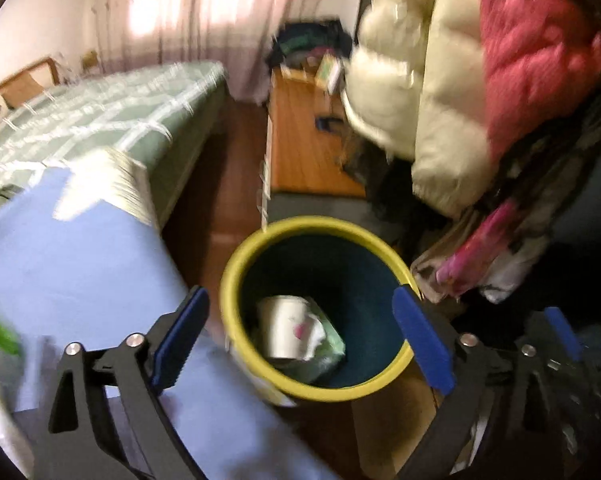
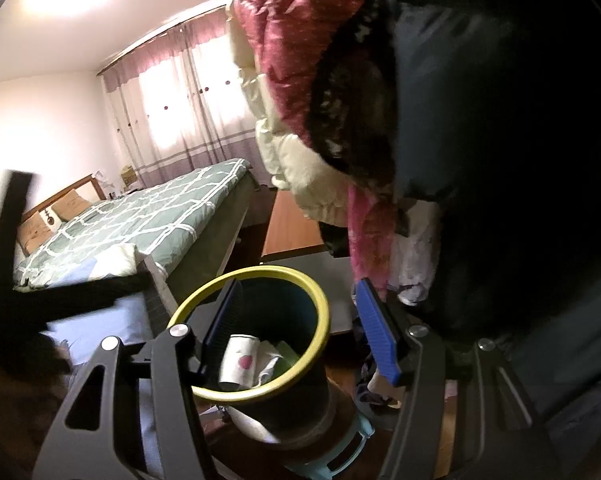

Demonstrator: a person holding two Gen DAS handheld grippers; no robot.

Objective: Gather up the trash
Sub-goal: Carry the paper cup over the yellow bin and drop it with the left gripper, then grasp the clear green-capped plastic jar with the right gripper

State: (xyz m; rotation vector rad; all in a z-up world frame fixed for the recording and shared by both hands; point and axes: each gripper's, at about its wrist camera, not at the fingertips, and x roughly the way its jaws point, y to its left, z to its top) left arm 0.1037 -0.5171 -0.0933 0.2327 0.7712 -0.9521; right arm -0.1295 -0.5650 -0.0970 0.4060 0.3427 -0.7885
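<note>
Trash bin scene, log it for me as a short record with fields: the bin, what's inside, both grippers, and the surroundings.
bin: yellow-rimmed bin, dark inside, upright
contents: white paper cup with a pink mark, crumpled green-and-white wrapper
left gripper: jaws open, empty, above the bin
right gripper: jaws open, empty, over the bin
surroundings: bed with green quilt, hanging jackets, blue-covered surface
</note>
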